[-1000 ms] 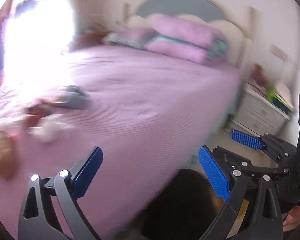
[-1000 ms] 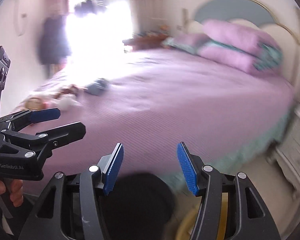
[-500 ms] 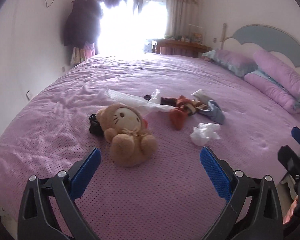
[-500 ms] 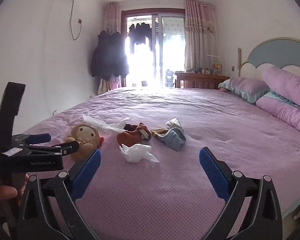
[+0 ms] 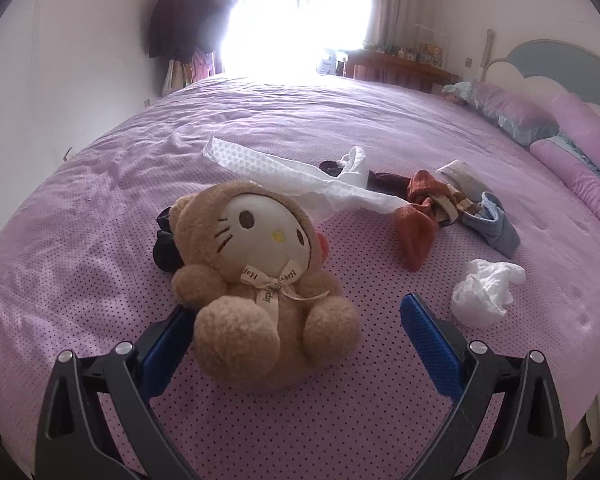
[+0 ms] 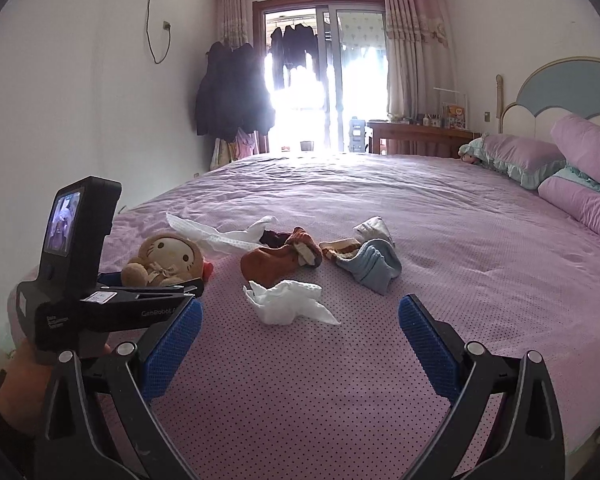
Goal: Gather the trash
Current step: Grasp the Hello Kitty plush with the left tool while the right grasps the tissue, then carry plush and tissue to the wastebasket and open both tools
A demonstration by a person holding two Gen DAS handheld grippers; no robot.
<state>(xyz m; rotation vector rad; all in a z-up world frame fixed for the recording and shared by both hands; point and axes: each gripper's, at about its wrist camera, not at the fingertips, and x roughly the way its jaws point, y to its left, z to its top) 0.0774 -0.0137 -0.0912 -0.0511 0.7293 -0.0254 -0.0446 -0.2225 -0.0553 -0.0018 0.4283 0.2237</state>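
A crumpled white tissue (image 5: pixel 484 292) (image 6: pixel 288 304) lies on the purple bed (image 5: pixel 100 200) (image 6: pixel 420 208), just ahead of my right gripper (image 6: pixel 302 306), which is open and holds nothing. A long white paper strip (image 5: pixel 292 176) (image 6: pixel 216 236) lies farther back, behind a brown plush bear (image 5: pixel 260 280) (image 6: pixel 164 260). My left gripper (image 5: pixel 296 308) (image 6: pixel 156 282) is open, with the bear's lower body between its fingers; its left pad is partly hidden behind a foot.
Brown socks (image 5: pixel 416 236) (image 6: pixel 272 264), a blue sock (image 5: pixel 496 228) (image 6: pixel 376 264) and a dark sock (image 5: pixel 164 248) lie around the tissues. Pillows (image 6: pixel 520 156) sit at the right by the headboard. Coats (image 6: pixel 228 92) hang on the far wall. A hand (image 6: pixel 16 392) holds the left gripper.
Both views swung from the pillows to the clutter on the bed. The left gripper closed in on the plush bear. The right gripper's jaws opened wider.
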